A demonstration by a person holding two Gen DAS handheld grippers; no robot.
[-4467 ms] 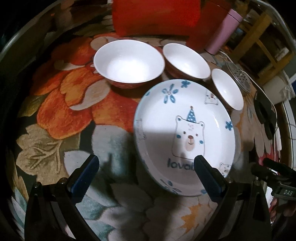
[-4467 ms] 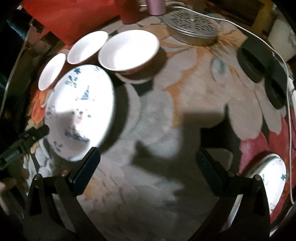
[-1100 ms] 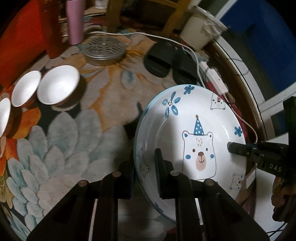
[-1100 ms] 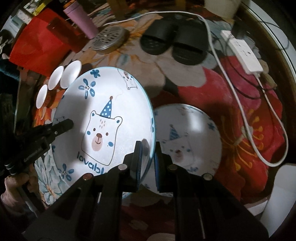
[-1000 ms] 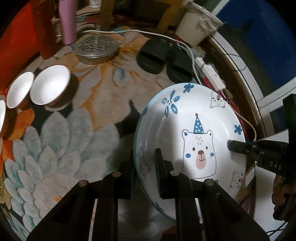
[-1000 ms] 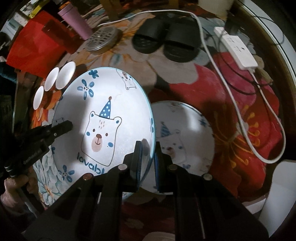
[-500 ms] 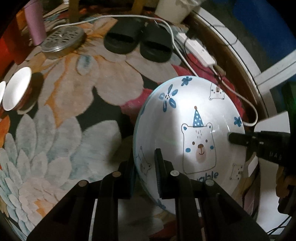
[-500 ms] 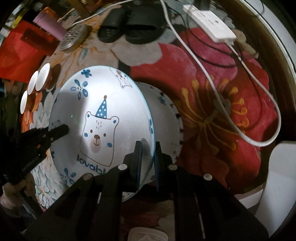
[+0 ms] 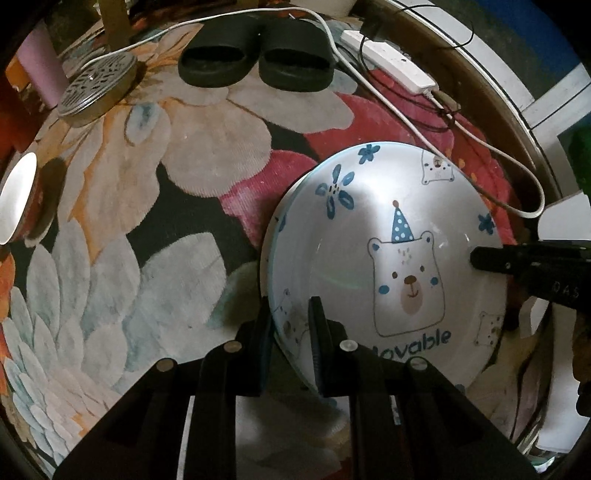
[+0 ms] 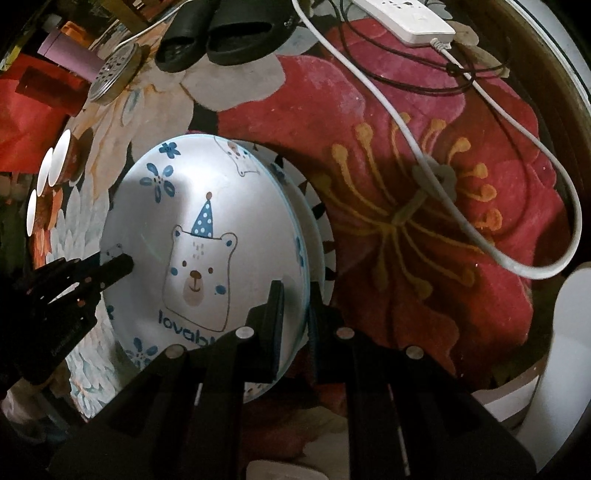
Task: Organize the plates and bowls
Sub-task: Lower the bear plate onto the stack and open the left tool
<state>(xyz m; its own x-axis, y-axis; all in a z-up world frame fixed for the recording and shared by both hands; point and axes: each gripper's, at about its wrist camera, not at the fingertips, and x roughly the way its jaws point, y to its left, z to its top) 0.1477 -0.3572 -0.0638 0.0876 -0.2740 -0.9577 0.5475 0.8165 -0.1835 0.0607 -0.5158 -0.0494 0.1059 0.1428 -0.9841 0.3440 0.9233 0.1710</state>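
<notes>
left wrist view: the left tool (image 9: 291,336) is clamped almost shut on the near left rim of the round white ceramic plate with a party-hat bear and blue flowers (image 9: 384,266), one finger above the rim and one below. the right tool (image 9: 491,258) reaches in from the right and pinches the plate's opposite rim. the plate hangs over the flower-patterned rug (image 9: 166,192), above its red bloom. beyond the plate lie a pair of black slippers (image 9: 255,59) and a white power strip with cable (image 9: 391,62); far to the plate's left sit a perforated round metal lid (image 9: 98,88), a pink cylinder bottle (image 9: 40,74) and a white bowl with reddish outside (image 9: 16,199). right wrist view: the right tool (image 10: 295,314) is nearly closed on the plate's (image 10: 199,240) right rim, and the left tool (image 10: 118,266) grips the left rim. just under the plate and offset to its right lies a second white bear plate (image 10: 317,229) on the rug (image 10: 424,221); i cannot tell whether the two touch. three white bowls (image 10: 48,173) line up well left of the plate, with the slippers (image 10: 221,29) and power strip (image 10: 406,18) beyond it.
</notes>
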